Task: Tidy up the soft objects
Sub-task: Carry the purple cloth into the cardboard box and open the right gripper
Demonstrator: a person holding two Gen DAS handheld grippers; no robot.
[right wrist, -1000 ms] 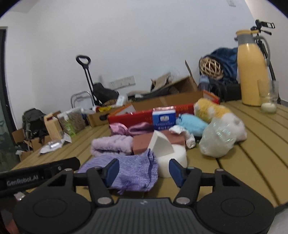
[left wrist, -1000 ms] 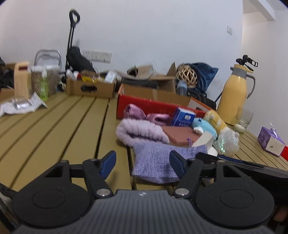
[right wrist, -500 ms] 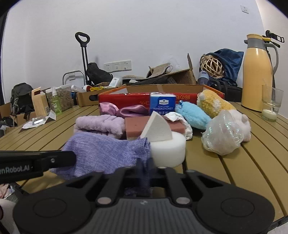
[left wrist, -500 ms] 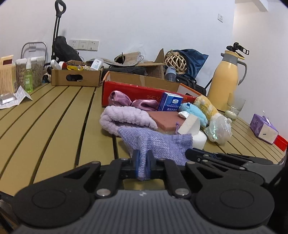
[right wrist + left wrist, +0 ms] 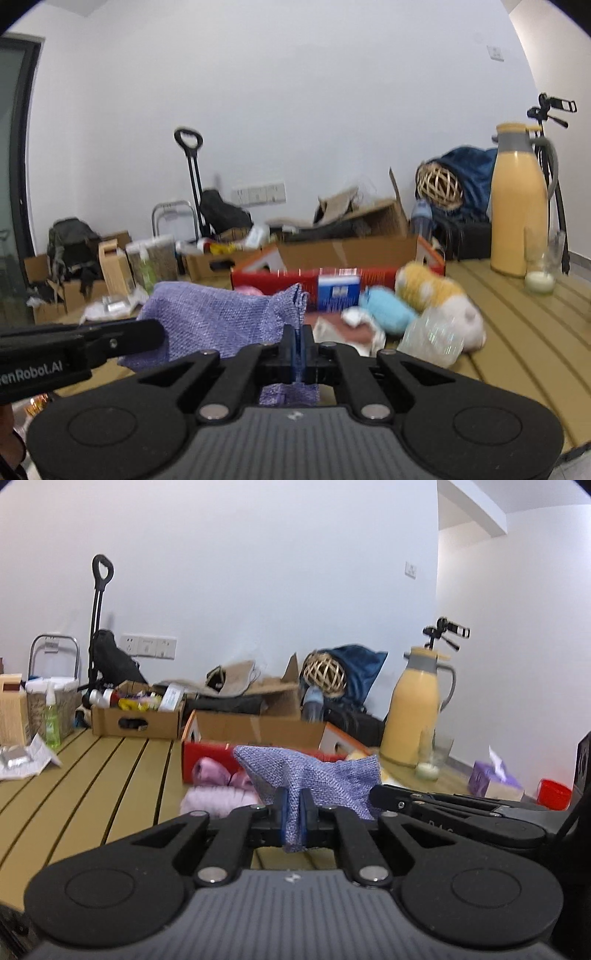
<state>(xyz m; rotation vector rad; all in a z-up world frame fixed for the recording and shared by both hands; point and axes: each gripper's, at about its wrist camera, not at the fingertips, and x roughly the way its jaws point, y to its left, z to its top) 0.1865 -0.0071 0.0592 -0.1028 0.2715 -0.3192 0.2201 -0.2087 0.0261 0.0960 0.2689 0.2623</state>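
A second ago both claws stood wide with the purple knitted cloth (image 5: 310, 775) lying flat on the counter (image 5: 92, 775); now the left claw (image 5: 293, 812) and the right claw (image 5: 297, 350) are each clamped on an edge of it, and it hangs lifted between them, clear of the wood. Behind it lie one pink fluffy towel (image 5: 218, 799), one blue plush (image 5: 388, 310), one yellow-and-white plush (image 5: 436, 295) and one red box (image 5: 207, 755).

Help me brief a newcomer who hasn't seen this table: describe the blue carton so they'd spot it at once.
Find the slatted wooden table, then the long red box across its middle. The blue carton stands upright against the box's front, just left of the light blue plush. It is the only hard-edged, printed blue-and-white thing among soft lumps.
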